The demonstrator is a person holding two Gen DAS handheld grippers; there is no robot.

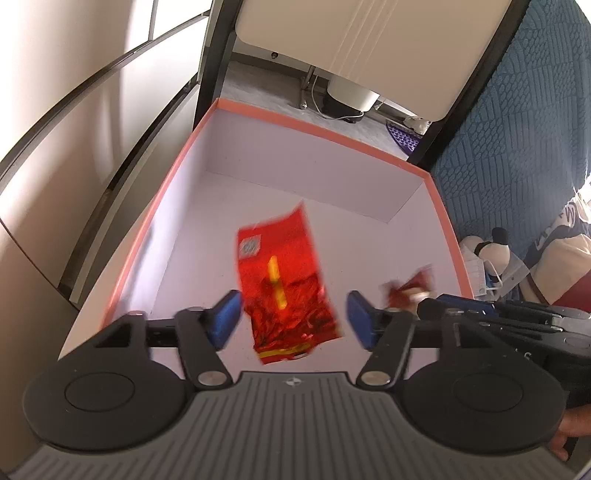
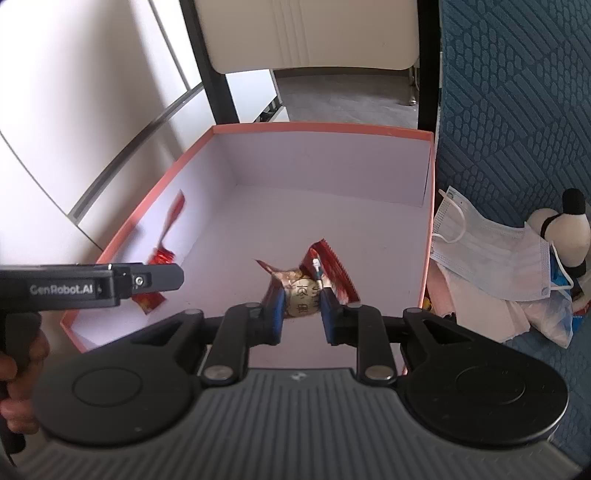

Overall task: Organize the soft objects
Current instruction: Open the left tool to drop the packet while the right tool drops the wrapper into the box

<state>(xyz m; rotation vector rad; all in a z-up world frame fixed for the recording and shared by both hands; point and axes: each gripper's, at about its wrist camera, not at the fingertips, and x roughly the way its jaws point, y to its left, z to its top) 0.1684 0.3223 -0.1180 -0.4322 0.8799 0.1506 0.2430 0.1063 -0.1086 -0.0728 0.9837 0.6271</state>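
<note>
An orange-rimmed box (image 1: 306,127) with a white inside lies ahead in both views; its rim also shows in the right wrist view (image 2: 325,128). My left gripper (image 1: 293,319) is open above the box. A red foil packet (image 1: 284,280), blurred, is between and beyond its blue pads, free of them; in the right wrist view the red packet (image 2: 162,254) shows edge-on beside the left gripper's body. My right gripper (image 2: 301,308) is shut on a small red and gold wrapped snack (image 2: 303,291), held over the box. The snack also shows in the left wrist view (image 1: 406,291).
To the right of the box, on a blue patterned cloth (image 2: 517,110), lie a face mask (image 2: 491,251), a black-and-white plush toy (image 2: 565,232), a plastic bag (image 2: 557,314) and pink cloth. A chair (image 2: 306,33) stands behind the box. A pale cabinet is to the left.
</note>
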